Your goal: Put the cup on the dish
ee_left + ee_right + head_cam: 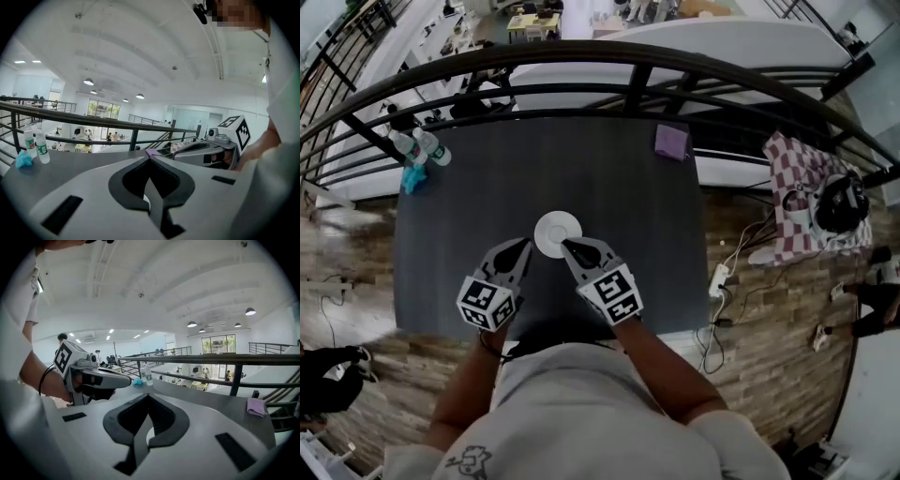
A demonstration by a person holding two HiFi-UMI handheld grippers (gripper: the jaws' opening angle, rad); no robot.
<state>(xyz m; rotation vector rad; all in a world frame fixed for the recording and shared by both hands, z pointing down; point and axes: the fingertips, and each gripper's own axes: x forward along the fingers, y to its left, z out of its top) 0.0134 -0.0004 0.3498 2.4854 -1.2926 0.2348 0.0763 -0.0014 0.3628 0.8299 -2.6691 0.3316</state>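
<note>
Both jaw pairs are fully closed and empty. The left gripper (523,249) sits at 8 o'clock of the dish (542,234), the right gripper (568,247) at 5 o'clock. The cup (559,231) is possibly the inner ring, already on the dish; the overhead view is unclear. If seated, withdraw level without nudging. The head view gives the layout; the gripper views show only a white sliver below the tips.

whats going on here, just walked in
A person holds a gripper in each hand over a dark table. The left gripper and right gripper are both shut and empty, tips at the near edge of a white dish. What sits at its middle is too small to tell.
</note>
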